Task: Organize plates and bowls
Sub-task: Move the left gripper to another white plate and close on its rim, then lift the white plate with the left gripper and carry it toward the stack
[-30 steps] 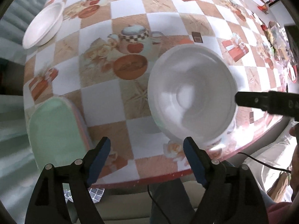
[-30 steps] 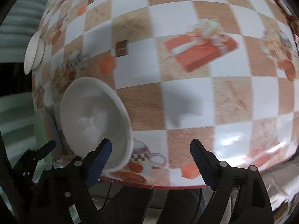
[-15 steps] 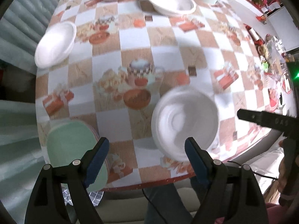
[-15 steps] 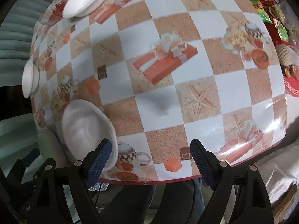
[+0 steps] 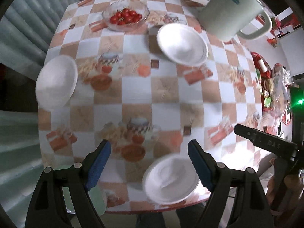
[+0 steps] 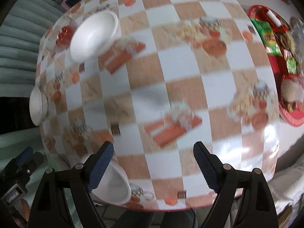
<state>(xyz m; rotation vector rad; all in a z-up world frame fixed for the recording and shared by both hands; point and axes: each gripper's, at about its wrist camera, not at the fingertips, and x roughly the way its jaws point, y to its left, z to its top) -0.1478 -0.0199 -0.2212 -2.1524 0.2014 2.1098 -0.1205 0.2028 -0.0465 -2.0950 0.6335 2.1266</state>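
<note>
Whereas a second ago the near white bowl (image 5: 170,179) filled the middle of the left wrist view, it now sits low at the near edge of the checkered table (image 5: 136,87), partly behind the right-hand blue pad of the left gripper (image 5: 148,161), whose fingers stand wide apart with nothing between them. More of the table has come into sight beyond that bowl: a second white bowl (image 5: 182,44) towards the far side, a third white bowl (image 5: 57,83) at the table's left edge, a glass bowl of cherry tomatoes (image 5: 125,17) further back, and a large pale mug (image 5: 233,11) at the far right. The green plate stack (image 5: 97,199), broad before, is now only a sliver left of the near bowl, mostly hidden by the gripper's left arm. From the right wrist, the right gripper (image 6: 153,163) is likewise spread wide and empty; the near bowl there has slid down under its left finger, cut off by it. Both views are smeared by motion, so the tablecloth prints and the red snack tray (image 6: 285,66) at the right edge are hard to make out.
</note>
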